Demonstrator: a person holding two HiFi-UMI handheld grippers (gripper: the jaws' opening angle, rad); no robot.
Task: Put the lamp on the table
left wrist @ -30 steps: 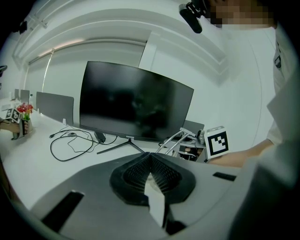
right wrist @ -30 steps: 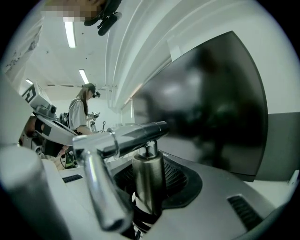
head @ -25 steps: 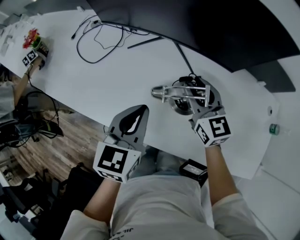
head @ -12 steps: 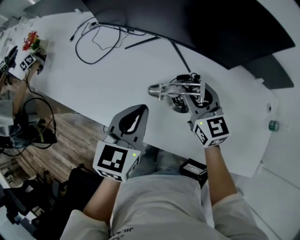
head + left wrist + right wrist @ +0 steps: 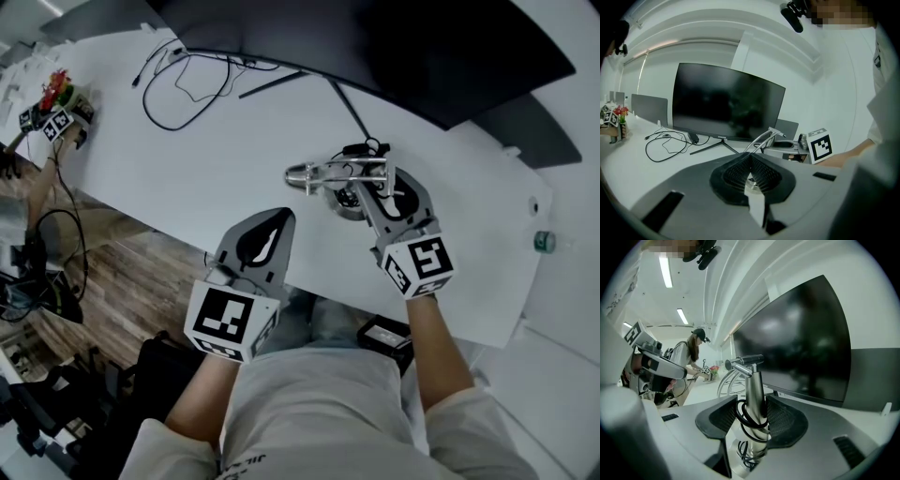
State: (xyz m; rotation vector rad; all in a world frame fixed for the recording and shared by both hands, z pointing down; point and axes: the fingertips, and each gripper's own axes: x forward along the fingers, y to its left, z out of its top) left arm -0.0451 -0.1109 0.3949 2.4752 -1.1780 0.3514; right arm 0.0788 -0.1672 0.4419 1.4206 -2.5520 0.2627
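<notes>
A silver desk lamp stands on the white table, its arm folded low and its head pointing left. My right gripper reaches around the lamp from the near side. In the right gripper view the upright post, wound with a black cord, stands between the jaws. The gripper is open, with a gap beside the left pad. My left gripper hangs shut and empty over the table's near edge, left of the lamp. From the left gripper view the lamp's arm shows beyond the jaws.
A large dark monitor stands behind the lamp, with loose black cables to its left. At the far left another person works with marker-cube grippers near a red flower. Wooden floor lies below the near edge.
The right jaws have spread apart around the lamp post. The lamp stays standing on the table. My left gripper has kept its place.
</notes>
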